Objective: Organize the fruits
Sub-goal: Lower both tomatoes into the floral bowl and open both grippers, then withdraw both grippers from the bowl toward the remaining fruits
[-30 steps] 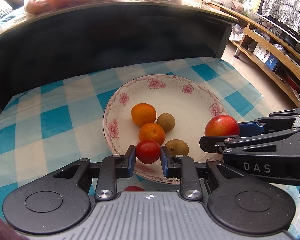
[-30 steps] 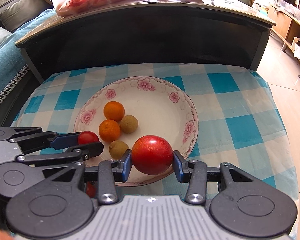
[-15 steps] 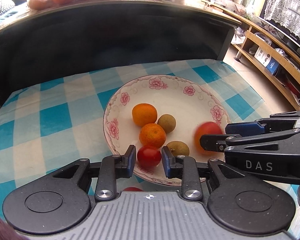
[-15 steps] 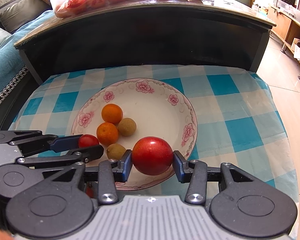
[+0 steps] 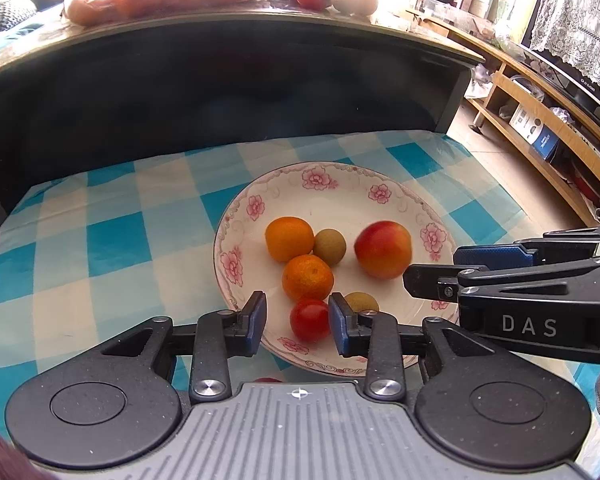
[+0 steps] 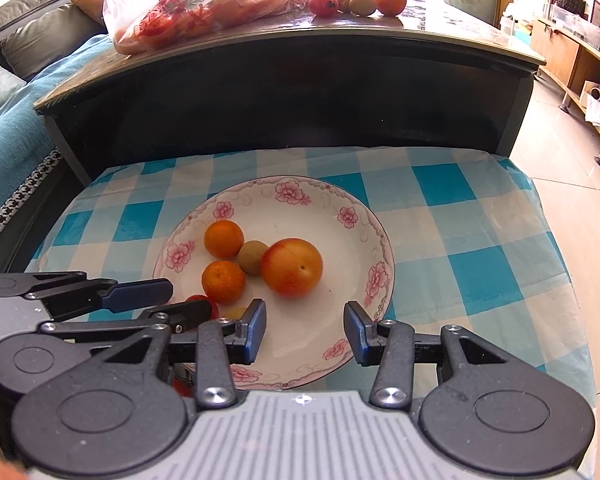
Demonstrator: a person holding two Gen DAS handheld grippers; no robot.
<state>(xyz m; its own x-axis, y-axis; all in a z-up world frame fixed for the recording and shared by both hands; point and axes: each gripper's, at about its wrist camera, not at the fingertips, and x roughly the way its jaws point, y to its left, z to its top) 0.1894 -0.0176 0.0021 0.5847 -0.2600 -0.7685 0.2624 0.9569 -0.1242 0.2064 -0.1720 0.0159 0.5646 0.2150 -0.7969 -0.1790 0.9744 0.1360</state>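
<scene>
Release confirmed at both claws: right gripper [image 6: 305, 330] stands parted and empty, its red-orange plum [image 6: 291, 267] now loose at the frame's centre on the floral plate [image 6: 380, 236]; left gripper [image 5: 296, 325] is opening around the small red tomato [image 5: 310, 319], seated near the plate's lower rim; both deliveries look complete; plum skin glossy, unmarked.

Blue-white checked cloth [image 6: 480, 264] under everything; dark table [image 6: 300, 92] behind; grey sofa cushions [image 6: 40, 20] far left; wooden shelving [image 5: 548, 136] right.
</scene>
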